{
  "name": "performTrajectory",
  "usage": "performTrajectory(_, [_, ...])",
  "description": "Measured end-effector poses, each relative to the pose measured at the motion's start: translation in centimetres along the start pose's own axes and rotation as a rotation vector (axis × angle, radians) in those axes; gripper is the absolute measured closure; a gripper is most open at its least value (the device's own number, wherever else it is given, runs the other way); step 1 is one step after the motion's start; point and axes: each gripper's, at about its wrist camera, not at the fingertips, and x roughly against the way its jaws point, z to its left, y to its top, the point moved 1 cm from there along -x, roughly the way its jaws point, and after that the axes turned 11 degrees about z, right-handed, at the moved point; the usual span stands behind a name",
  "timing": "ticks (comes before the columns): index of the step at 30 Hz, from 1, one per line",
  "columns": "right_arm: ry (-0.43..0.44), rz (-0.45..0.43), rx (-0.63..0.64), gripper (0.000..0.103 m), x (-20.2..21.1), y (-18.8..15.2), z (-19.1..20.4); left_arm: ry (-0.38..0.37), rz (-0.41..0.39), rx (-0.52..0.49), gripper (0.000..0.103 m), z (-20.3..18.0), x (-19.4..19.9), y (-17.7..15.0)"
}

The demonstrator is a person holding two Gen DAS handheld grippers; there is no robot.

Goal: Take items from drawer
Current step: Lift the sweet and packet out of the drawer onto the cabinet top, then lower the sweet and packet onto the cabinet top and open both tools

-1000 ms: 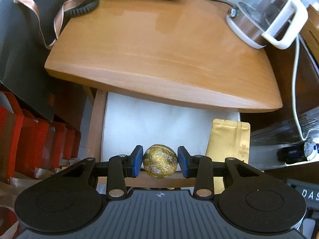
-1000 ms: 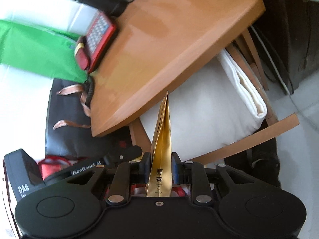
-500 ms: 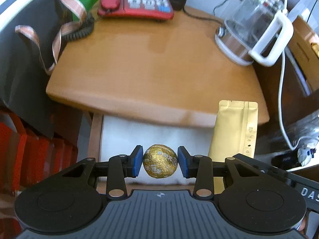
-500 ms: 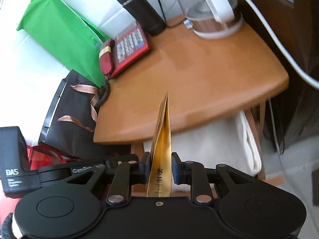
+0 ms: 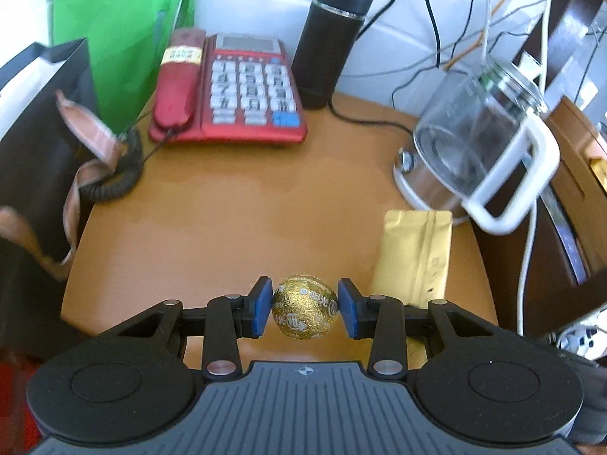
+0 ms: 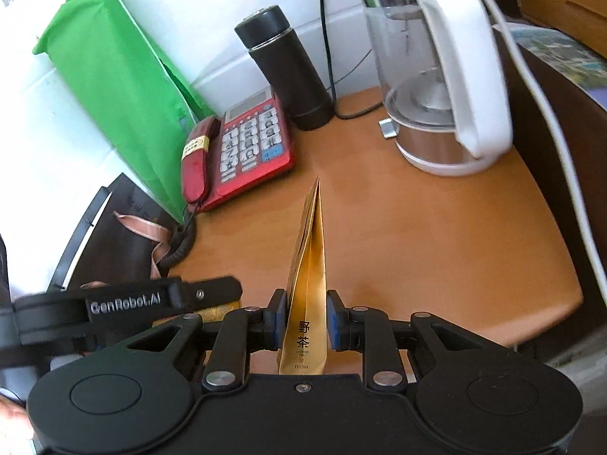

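Note:
My left gripper (image 5: 305, 311) is shut on a gold foil ball (image 5: 305, 311), its blue pads pressing both sides, above the near edge of a wooden table (image 5: 235, 212). To its right in the left wrist view hangs a gold tea pouch (image 5: 415, 254). In the right wrist view that gold tea pouch (image 6: 308, 284) stands edge-on with my right gripper (image 6: 305, 324) shut on it, over the same table (image 6: 417, 246). The left gripper's body (image 6: 125, 303) shows at the left. The drawer is out of view.
On the table stand a red telephone (image 5: 235, 91), a black flask (image 5: 330, 38) and a glass kettle with a white handle (image 5: 478, 144), cords trailing behind. A green bag (image 6: 114, 76) and a dark gift bag (image 5: 41, 132) flank the left side.
Both grippers have risen from below the tabletop to above it, carrying the ball and the pouch. The drawer's white lining has dropped out of view. The right gripper has rolled upright.

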Motion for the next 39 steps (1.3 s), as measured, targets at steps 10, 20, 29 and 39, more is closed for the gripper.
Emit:
performTrajectory(10, [0.012, 0.016, 0.032, 0.079, -3.1, 2.2, -1.7, 0.028, 0.016, 0.005, 0.063, 0.0, -4.6, 2.3])
performTrajectory(20, [-0.104, -0.017, 0.068, 0.061, -2.8, 1.8, -3.3, 0.056, 0.031, 0.001, 0.063, -0.3, -6.6, 2.0])
performTrajectory(29, [-0.127, -0.052, 0.097, 0.057, -1.0, 1.3, -2.9, 0.085, 0.027, 0.000, 0.049, -0.2, -6.1, 1.8])
performTrajectory(39, [-0.143, -0.063, 0.150, 0.050, 1.0, -0.7, -1.9, 0.085, 0.018, 0.020, 0.044, 0.8, -4.7, 1.4])
